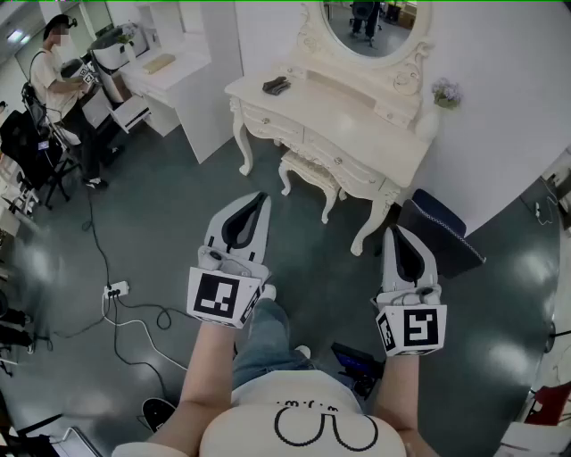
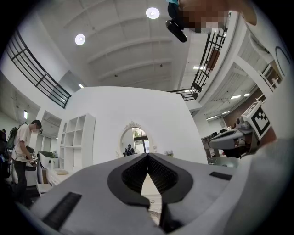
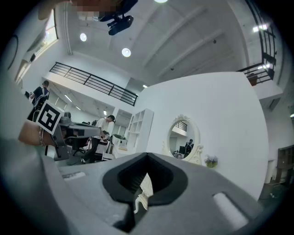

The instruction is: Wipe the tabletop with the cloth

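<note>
Cream dressing table (image 1: 343,112), dark teal floor (image 1: 161,223)

**Showroom-type room, dark floor, white furniture**

Glossy dark grey-green floor (image 1: 161,205) with light glare patches. Plain white wall (image 1: 508,107) at the back. Ornate cream dressing table (image 1: 357,116) stands against it, with curved legs and drawers; oval mirror (image 1: 375,27) sits on top and a small flower pot (image 1: 446,92) at its right end. Matching stool (image 1: 312,174) is tucked under. A dark blue case (image 1: 442,228) is on the floor just beside the table's right leg. White desk unit (image 1: 178,71) stands to the left, with a person (image 1: 62,71) near it. Power strip (image 1: 116,288) and black cables (image 1: 134,321) lie on the floor. High white ceiling with round recessed lights (image 2: 153,13). Black balcony railing (image 2: 36,73) runs along the upper level. White open shelving (image 2: 78,142) stands left of the mirror.
</note>
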A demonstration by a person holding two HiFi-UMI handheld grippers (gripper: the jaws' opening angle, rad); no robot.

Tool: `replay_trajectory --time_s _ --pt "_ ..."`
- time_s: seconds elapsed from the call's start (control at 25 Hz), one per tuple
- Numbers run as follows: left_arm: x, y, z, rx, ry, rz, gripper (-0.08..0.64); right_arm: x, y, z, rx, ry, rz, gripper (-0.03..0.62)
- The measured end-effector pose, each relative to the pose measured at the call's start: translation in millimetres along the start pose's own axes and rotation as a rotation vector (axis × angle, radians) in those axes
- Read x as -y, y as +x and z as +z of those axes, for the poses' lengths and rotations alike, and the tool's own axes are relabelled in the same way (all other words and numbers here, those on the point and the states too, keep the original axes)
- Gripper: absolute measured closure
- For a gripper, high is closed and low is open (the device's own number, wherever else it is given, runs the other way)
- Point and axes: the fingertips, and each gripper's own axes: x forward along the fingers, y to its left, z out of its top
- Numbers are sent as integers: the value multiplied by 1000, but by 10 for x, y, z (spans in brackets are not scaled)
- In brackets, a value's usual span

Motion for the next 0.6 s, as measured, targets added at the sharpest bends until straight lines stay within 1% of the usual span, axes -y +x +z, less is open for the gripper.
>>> replay_trajectory --time_s 0.28,0.44,0.6 --pt "-180 350 -232 -14 -8 -14 561 83 414 -180 -22 -3 7 597" --pt "-442 665 -391 -18 -19 -16 561 138 822 -254 -27 3 6 597" --pt "-832 1070 -557 -7 -38 -14 561 184 1358 -282 -18 10 12 597"
